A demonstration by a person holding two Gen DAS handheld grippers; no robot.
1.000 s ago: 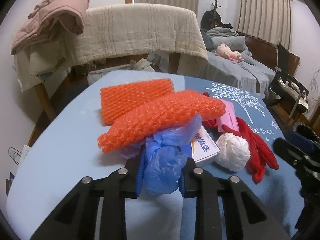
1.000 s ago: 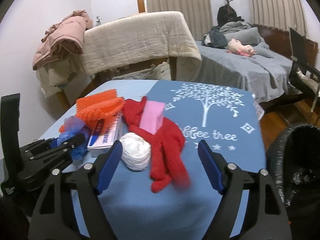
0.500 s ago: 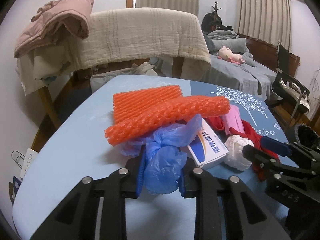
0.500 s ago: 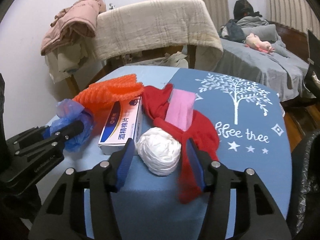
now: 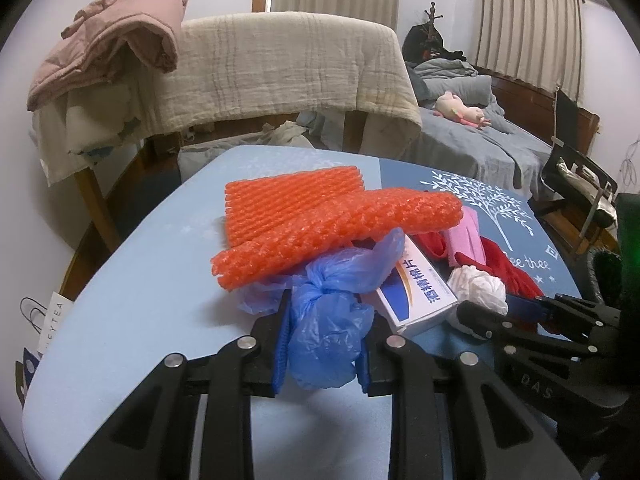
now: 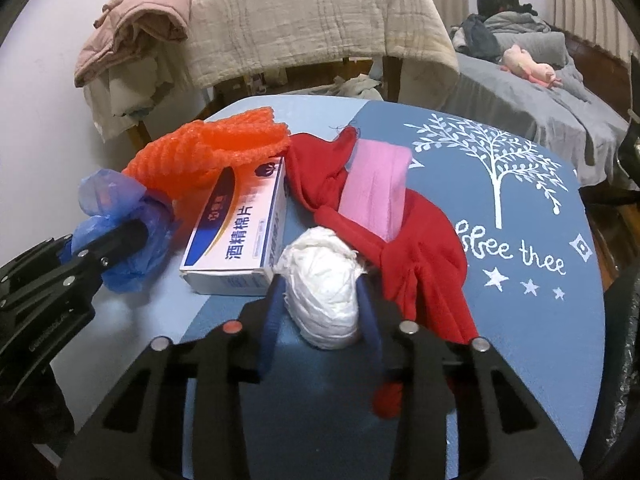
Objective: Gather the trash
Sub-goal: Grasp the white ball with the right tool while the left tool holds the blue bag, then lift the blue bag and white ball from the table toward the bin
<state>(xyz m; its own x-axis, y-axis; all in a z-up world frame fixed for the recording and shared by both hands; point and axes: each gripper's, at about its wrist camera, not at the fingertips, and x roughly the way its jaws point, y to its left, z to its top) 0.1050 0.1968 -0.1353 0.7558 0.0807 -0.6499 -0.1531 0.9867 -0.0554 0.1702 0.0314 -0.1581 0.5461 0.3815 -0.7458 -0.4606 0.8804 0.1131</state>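
Now the left gripper (image 5: 323, 344) is clamped on a crinkly blue plastic bag (image 5: 326, 320), glossy and knotted, at the near edge of the smooth blue tablecloth (image 5: 132, 320), beside a rectangular white-and-blue cardboard box (image 6: 240, 236). Over on the other side, the right gripper (image 6: 320, 312) is closing its blue pads around a wrinkled white paper ball (image 6: 324, 284). Behind them lie ribbed orange foam netting (image 5: 320, 216) and a soft red cloth (image 6: 420, 248).
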